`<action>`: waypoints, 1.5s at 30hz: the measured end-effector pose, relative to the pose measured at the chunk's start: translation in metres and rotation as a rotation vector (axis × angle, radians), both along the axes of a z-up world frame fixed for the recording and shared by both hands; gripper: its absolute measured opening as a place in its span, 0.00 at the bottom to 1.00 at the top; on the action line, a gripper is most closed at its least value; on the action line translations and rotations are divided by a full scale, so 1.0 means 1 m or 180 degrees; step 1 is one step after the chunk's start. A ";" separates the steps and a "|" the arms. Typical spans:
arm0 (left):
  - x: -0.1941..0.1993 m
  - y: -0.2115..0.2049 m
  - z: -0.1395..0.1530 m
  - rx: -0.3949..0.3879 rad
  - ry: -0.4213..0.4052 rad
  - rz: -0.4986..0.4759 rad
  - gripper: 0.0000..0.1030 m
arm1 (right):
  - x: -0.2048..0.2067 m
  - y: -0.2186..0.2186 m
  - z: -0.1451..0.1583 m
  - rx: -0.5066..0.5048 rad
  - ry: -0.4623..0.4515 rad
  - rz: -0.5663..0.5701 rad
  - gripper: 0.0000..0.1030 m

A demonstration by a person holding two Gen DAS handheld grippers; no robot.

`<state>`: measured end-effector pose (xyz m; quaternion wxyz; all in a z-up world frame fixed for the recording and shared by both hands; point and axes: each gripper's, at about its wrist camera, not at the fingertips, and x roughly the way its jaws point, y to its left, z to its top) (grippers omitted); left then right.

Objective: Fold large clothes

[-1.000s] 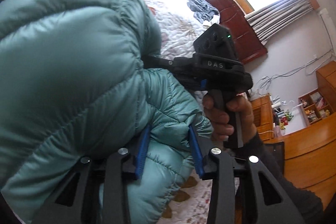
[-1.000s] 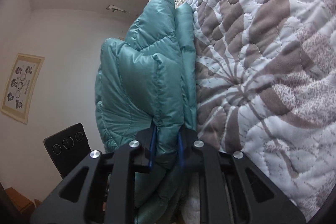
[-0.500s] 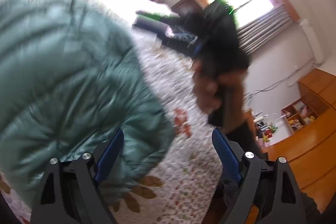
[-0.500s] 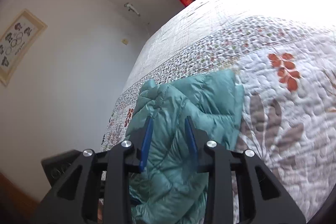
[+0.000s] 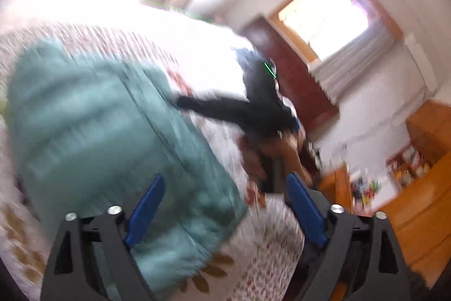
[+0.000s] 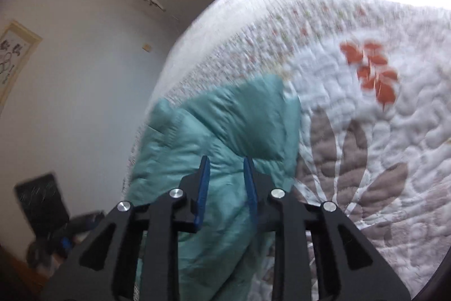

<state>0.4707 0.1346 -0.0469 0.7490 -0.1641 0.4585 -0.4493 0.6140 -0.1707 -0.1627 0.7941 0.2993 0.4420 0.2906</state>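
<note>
A teal puffer jacket lies folded on the quilted bed, blurred in the left wrist view. My left gripper hangs over the jacket's near right corner, jaws spread wide and holding nothing. My right gripper, held by a hand, points at the jacket's right edge. In the right wrist view the jacket sits near the bed's left edge on the quilt. My right gripper is above it, blue pads a narrow gap apart, no fabric pinched.
Wooden cabinets and shelves stand beyond the bed's right side, under a bright window. A dark wooden panel sits behind the bed. A black boxy object stands on the floor left of the bed; a framed picture hangs above.
Both grippers let go of the jacket, and it now lies on the bed. The left jaws opened wide. Both grippers have pulled back and up from the jacket.
</note>
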 end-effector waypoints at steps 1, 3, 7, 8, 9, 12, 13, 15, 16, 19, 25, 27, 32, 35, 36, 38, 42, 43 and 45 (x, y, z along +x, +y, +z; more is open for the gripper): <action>0.016 0.008 0.004 0.0015 -0.0005 0.0103 0.89 | -0.002 -0.002 0.010 0.0057 -0.0067 -0.0002 0.24; 0.050 0.018 -0.002 0.0029 0.0181 0.0264 0.89 | -0.007 0.002 0.027 0.0170 -0.0179 0.0088 0.24; 0.090 0.014 -0.039 0.0220 0.0492 0.0374 0.88 | -0.006 0.026 0.008 -0.0064 -0.0009 0.0347 0.24; 0.091 0.011 -0.053 0.0249 0.0566 0.0386 0.88 | -0.005 0.033 -0.004 -0.0183 0.0077 0.0400 0.20; 0.094 0.012 -0.063 0.0262 0.0604 0.0379 0.87 | -0.004 0.035 -0.016 -0.0232 0.0140 0.0432 0.16; 0.094 0.007 -0.079 0.0324 0.0599 0.0353 0.87 | -0.001 0.029 -0.038 -0.0156 0.0239 0.0386 0.09; 0.094 0.007 -0.082 0.0340 0.0594 0.0354 0.87 | 0.000 0.027 -0.042 -0.0155 0.0255 0.0373 0.08; 0.098 0.007 -0.082 0.0365 0.0617 0.0366 0.87 | -0.003 0.024 -0.039 -0.0137 0.0304 0.0376 0.08; 0.096 0.009 -0.077 0.0378 0.0613 0.0391 0.87 | -0.004 0.019 -0.035 -0.0103 0.0316 0.0357 0.11; 0.083 0.019 -0.051 0.0323 0.0433 0.0392 0.89 | -0.022 0.006 0.000 0.0027 0.0185 0.0269 0.32; 0.022 0.061 -0.031 0.0201 0.0349 0.0302 0.96 | -0.060 0.013 0.033 0.0221 -0.0020 0.0537 0.48; 0.007 0.064 -0.041 0.0061 0.0409 0.0193 0.96 | -0.059 0.026 0.016 -0.0035 0.0084 0.0569 0.43; 0.003 0.076 -0.064 -0.0045 0.0620 0.0328 0.96 | -0.071 0.025 0.010 -0.0262 0.0119 0.0414 0.42; -0.006 0.095 -0.061 -0.0054 0.0562 0.0425 0.96 | -0.104 0.022 0.046 -0.0083 -0.0196 0.0483 0.45; -0.009 0.100 -0.064 -0.0022 0.0574 0.0439 0.96 | -0.110 0.026 0.052 -0.0085 -0.0272 0.0529 0.46; -0.014 0.105 -0.077 0.0047 0.0668 0.0436 0.96 | -0.119 0.037 0.052 -0.0133 -0.0256 0.0668 0.46; -0.020 0.103 -0.104 -0.0056 0.0867 0.0374 0.96 | -0.125 0.041 0.019 -0.0561 -0.0043 0.0706 0.41; -0.020 0.100 -0.109 -0.0085 0.0917 0.0364 0.96 | -0.125 0.034 0.017 -0.0471 0.0002 0.0702 0.41; -0.021 0.097 -0.118 -0.0054 0.0934 0.0367 0.96 | -0.126 0.009 0.026 -0.0036 0.0016 0.0648 0.57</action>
